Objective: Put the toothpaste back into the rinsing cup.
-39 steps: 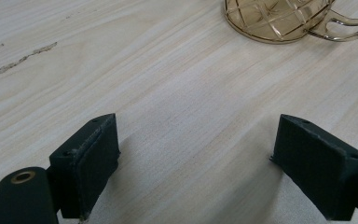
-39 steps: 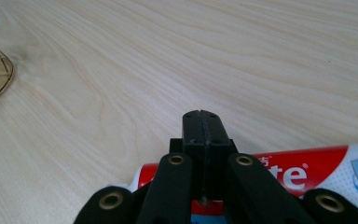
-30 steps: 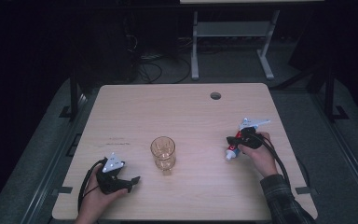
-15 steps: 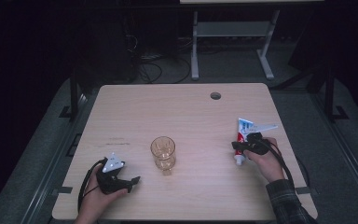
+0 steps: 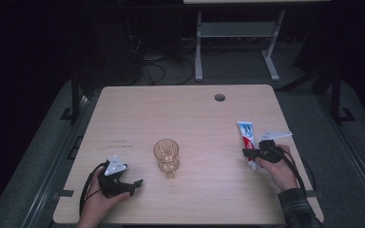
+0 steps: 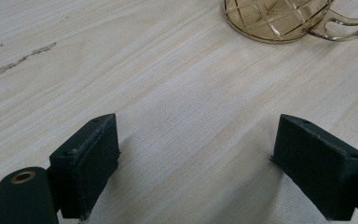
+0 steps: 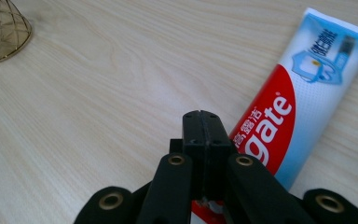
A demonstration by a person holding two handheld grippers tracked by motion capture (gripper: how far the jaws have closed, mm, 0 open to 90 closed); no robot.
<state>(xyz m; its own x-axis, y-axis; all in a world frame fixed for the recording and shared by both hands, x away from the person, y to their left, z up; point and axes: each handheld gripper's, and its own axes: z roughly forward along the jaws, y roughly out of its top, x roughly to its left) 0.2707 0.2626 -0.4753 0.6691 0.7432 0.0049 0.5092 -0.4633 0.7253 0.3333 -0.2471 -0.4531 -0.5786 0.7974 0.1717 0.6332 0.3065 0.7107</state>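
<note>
An amber glass cup (image 5: 166,154) with a handle stands at the middle of the wooden table (image 5: 180,109). My left gripper (image 5: 136,183) rests on the table near the front left, pointing right. Its jaws are open with bare wood between them (image 6: 196,154), and the cup (image 6: 279,18) stands farther ahead. A red, white and blue toothpaste tube (image 5: 247,135) lies flat at the right. My right gripper (image 5: 245,152) sits over the tube's near end. Its pads (image 7: 203,126) are pressed together with nothing between them, and the tube (image 7: 303,93) runs alongside and under them.
A round cable hole (image 5: 219,97) sits near the table's far edge. A white desk frame (image 5: 233,33) and cables stand on the dark floor beyond. The cup's base (image 7: 0,32) shows far left in the right gripper view.
My right gripper has moved to the right and a little toward the near edge, and more of the toothpaste tube shows beyond it. The left gripper and the cup have stayed put.
</note>
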